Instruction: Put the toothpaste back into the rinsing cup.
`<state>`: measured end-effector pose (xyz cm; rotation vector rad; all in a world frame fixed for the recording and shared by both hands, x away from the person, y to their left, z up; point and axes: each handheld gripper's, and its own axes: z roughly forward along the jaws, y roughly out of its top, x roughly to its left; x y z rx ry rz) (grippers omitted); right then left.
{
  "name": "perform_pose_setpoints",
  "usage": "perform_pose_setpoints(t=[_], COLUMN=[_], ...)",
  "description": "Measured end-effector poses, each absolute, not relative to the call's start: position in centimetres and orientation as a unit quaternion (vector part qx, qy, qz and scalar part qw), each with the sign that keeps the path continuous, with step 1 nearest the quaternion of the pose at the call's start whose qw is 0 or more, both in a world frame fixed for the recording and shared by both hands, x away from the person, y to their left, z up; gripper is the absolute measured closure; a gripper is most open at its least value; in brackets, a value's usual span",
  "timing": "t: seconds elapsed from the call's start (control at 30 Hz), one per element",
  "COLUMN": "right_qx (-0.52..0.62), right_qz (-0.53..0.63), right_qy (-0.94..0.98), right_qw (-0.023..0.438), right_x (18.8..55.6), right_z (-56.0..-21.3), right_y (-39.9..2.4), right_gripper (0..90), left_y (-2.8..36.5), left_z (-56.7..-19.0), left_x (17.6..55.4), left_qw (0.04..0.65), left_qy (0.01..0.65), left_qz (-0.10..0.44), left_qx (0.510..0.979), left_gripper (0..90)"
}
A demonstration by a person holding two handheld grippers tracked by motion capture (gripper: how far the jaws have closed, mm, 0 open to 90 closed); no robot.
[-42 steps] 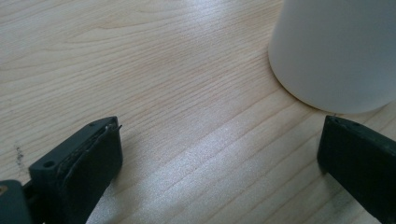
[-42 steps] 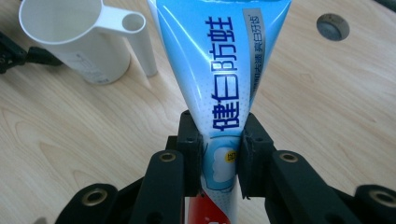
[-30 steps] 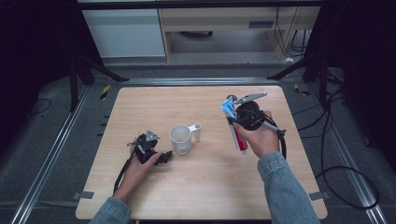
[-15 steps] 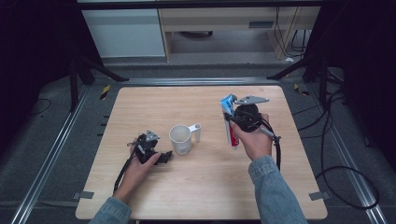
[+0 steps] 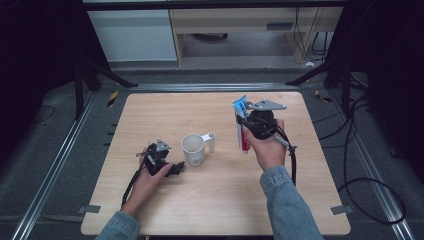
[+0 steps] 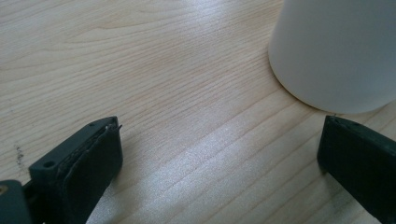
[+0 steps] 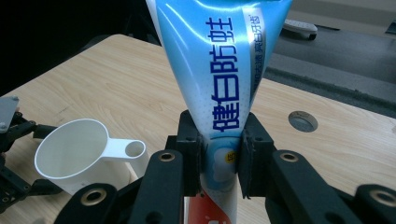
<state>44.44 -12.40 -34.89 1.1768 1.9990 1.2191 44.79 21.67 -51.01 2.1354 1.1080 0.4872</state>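
A white cup (image 5: 193,148) with a flat handle stands near the middle of the wooden table (image 5: 150,115). My left gripper (image 5: 175,168) rests on the table just left of the cup, jaws wide apart and empty; the cup's wall (image 6: 336,51) is close ahead in the left gripper view. My right gripper (image 5: 243,126) is shut on a blue, white and red toothpaste tube (image 5: 241,125), held right of the cup with its flat crimped end up. In the right gripper view the tube (image 7: 224,79) rises between the pads (image 7: 189,149), and the cup (image 7: 70,154) sits lower left.
Black cables (image 5: 292,165) trail from both grippers across the table. Metal rails (image 5: 65,150) run along the table's sides. A low shelf unit (image 5: 235,22) stands beyond the far edge. A round hole (image 7: 302,121) marks the tabletop.
My right gripper has moved left and slightly forward toward the cup, carrying the tube and tilting it more upright. The left gripper and the cup have stayed put.
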Motion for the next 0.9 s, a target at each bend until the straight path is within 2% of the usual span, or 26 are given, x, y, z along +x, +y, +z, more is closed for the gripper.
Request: perform_pose_setpoints(t=[0.6,0.9], right_qx=[0.419,0.418], right_qz=[0.485,0.501], right_qy=[0.721,0.707], right_qw=[0.264,0.272], right_x=[44.7,44.7], right_z=[-34.0,-32.5], right_y=[-9.8,-8.9], right_gripper=[73.3,73.3], left_y=[21.6,21.6], left_z=[-51.0,-51.0], left_x=[44.9,44.9], left_qw=[0.337,0.337], left_qy=[0.425,0.425], left_qz=[0.188,0.188], left_qx=[0.819,0.819], left_gripper=[0.0,0.0])
